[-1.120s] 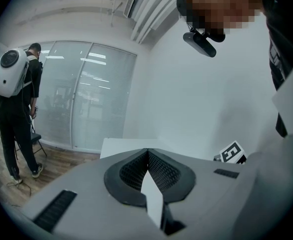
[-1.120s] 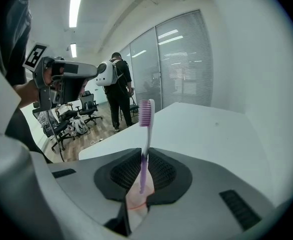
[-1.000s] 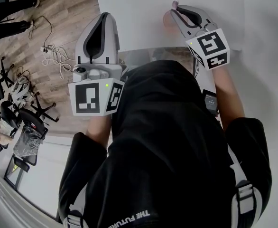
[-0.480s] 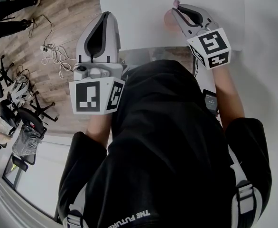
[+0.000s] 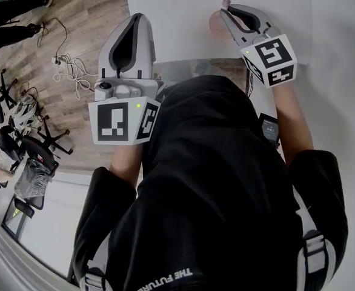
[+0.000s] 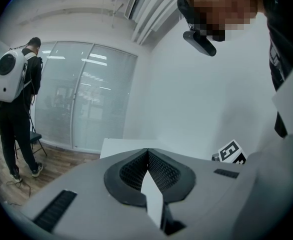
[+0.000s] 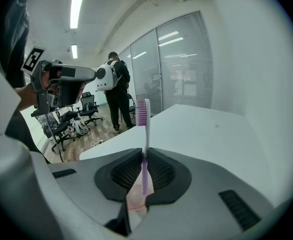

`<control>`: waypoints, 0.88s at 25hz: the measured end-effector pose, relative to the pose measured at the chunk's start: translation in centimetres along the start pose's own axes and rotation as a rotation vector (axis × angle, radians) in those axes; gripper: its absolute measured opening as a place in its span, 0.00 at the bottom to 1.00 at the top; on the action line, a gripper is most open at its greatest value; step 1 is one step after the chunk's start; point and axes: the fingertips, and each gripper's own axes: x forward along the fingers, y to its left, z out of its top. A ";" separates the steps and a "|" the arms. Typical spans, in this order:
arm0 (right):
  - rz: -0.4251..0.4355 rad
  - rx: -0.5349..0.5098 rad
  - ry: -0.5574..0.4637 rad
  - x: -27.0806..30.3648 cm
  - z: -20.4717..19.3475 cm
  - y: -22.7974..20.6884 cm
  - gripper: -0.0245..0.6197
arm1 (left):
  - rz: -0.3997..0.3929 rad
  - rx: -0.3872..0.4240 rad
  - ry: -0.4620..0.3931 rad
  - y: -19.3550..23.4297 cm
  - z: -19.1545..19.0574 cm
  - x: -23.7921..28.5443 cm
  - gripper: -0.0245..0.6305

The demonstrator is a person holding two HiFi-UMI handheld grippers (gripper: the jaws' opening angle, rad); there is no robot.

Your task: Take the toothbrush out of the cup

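My right gripper (image 7: 145,153) is shut on a toothbrush (image 7: 143,115) with a white neck, purple bristles and a purple handle, which stands upright between the jaws. Through the gap below the jaws shows a pink cup (image 7: 134,203); whether the handle's end is inside it I cannot tell. In the head view the right gripper (image 5: 228,11) hangs over the pink cup (image 5: 215,24) on the white table (image 5: 177,17). The left gripper (image 5: 135,18) is at the table's left edge, shut with nothing in it, as the left gripper view (image 6: 147,152) shows.
Wooden floor with cables (image 5: 68,71) and office chairs (image 5: 14,132) lies to the left of the table. A person with a backpack (image 7: 114,91) stands by glass walls. A small dark device (image 5: 268,129) sits near my right forearm.
Both grippers have drifted very slightly to the right. The toothbrush stays clamped in the right one.
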 end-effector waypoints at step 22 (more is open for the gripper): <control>0.005 0.002 -0.035 -0.8 0.1 0.4 0.11 | -0.003 0.016 -0.016 -1.1 -0.6 -0.6 0.07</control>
